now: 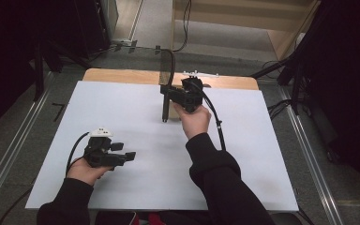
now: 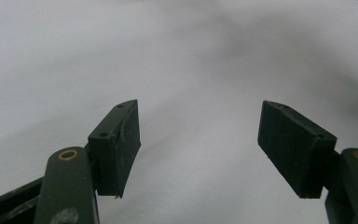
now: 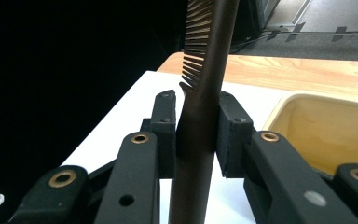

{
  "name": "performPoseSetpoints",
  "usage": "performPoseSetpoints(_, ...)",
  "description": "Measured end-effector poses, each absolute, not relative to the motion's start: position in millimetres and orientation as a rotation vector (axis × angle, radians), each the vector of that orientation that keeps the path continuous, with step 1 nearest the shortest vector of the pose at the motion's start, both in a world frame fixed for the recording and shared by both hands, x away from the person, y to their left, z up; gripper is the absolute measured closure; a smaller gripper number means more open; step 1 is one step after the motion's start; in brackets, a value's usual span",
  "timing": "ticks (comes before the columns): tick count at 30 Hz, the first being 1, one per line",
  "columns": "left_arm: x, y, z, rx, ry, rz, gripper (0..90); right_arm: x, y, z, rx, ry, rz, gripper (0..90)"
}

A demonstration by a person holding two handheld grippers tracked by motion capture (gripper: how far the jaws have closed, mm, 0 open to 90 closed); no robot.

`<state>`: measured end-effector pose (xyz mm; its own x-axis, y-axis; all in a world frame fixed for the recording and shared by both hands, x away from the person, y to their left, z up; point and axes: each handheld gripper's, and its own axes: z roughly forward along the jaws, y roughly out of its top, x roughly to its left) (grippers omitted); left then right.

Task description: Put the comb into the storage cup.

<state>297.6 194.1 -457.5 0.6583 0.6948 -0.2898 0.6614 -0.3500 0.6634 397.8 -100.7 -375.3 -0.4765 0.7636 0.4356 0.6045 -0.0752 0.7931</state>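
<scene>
A dark brown comb (image 1: 165, 108) stands upright over the far middle of the white board (image 1: 122, 117), its lower end close to the surface. My right gripper (image 1: 166, 92) is shut on the comb's handle. In the right gripper view the two black pads (image 3: 231, 135) press the comb (image 3: 209, 56) from both sides, with its teeth pointing left above the jaws. My left gripper (image 1: 124, 151) rests low at the board's near left, held in a hand. Its jaws are wide apart in the left gripper view (image 2: 200, 140), with bare white surface between them.
A pale yellow tray (image 3: 326, 135) sits just right of the held comb in the right gripper view. The wooden tabletop (image 1: 122, 75) shows beyond the board. A small white part (image 1: 199, 74) lies at the far edge. Dark stands and cables surround the table.
</scene>
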Motion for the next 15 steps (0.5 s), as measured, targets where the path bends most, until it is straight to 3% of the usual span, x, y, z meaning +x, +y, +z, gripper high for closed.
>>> performPoseSetpoints(15, 293.5, 200.3, -458.3, 2.084, 1.063, 0.062, 30.2, 408.1, -109.9, -371.9, 1.533, 1.978, 1.603, 70.4)
